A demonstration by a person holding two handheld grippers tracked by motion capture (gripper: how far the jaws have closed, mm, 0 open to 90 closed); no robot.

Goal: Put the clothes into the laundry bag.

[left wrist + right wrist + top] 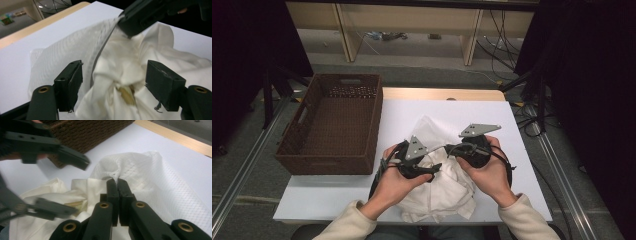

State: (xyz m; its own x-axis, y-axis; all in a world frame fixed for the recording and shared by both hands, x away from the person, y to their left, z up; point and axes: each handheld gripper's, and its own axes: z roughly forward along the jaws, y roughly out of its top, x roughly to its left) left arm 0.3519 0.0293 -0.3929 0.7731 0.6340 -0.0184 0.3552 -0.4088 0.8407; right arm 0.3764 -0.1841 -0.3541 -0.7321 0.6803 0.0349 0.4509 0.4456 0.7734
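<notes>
A crumpled white cloth [439,197] with a mesh layer lies in a heap on the white table [407,107], near its front edge. My right gripper [117,182] is shut on a puckered fold of the mesh cloth [150,170] and lifts it slightly. In the left gripper view that same right gripper [125,23] pinches the mesh edge at the top. My left gripper [113,85] stands open over the bunched cloth [62,52], its pads [68,85] clear of the fabric. In the high view the left gripper [434,167] and right gripper [451,149] nearly meet above the heap.
A dark brown wicker basket [327,162] sits at the table's left side, with nothing visible inside it; its wall [87,132] stands close behind the left gripper. A wooden strip [442,94] runs along the table's far edge. Bare white tabletop [512,145] lies right of the cloth.
</notes>
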